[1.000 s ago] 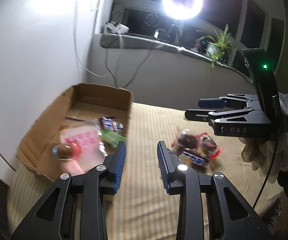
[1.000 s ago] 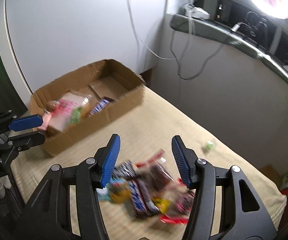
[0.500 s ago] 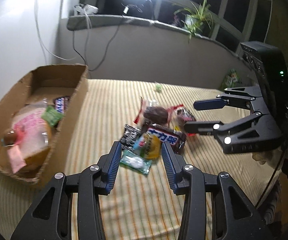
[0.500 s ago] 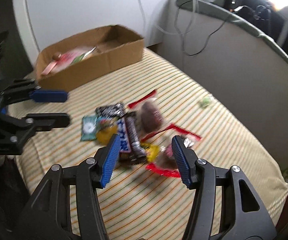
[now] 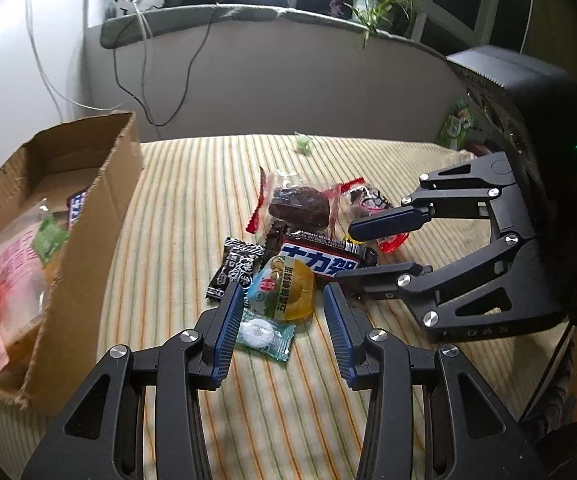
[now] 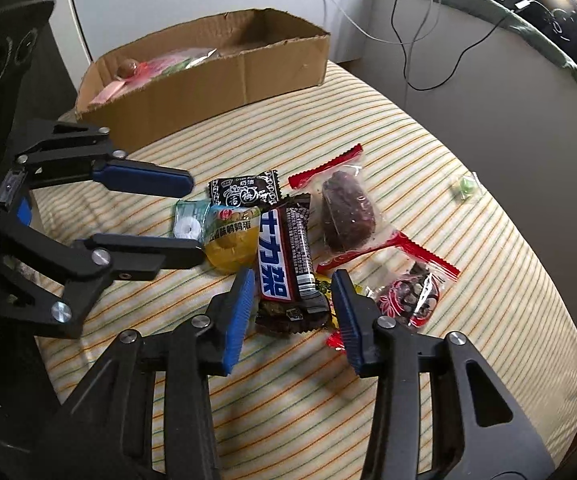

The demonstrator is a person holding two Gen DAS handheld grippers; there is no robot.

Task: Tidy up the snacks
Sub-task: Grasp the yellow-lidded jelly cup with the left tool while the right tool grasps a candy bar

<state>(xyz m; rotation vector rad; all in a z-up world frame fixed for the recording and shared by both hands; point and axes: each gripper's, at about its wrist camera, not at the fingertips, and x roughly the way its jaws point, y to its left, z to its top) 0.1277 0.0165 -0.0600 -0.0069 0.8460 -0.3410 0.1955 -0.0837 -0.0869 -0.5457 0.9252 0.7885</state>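
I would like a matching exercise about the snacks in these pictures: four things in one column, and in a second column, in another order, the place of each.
Things:
1. pink packet
2. small green candy
3. chocolate bar
4. yellow jelly cup

Places:
A. lying alone on the striped cloth, apart from the pile
B. just ahead of the left tongs
C. inside the cardboard box
D. just ahead of the right tongs, whose jaws are closing

Pairs: 1-C, 2-A, 3-D, 4-B
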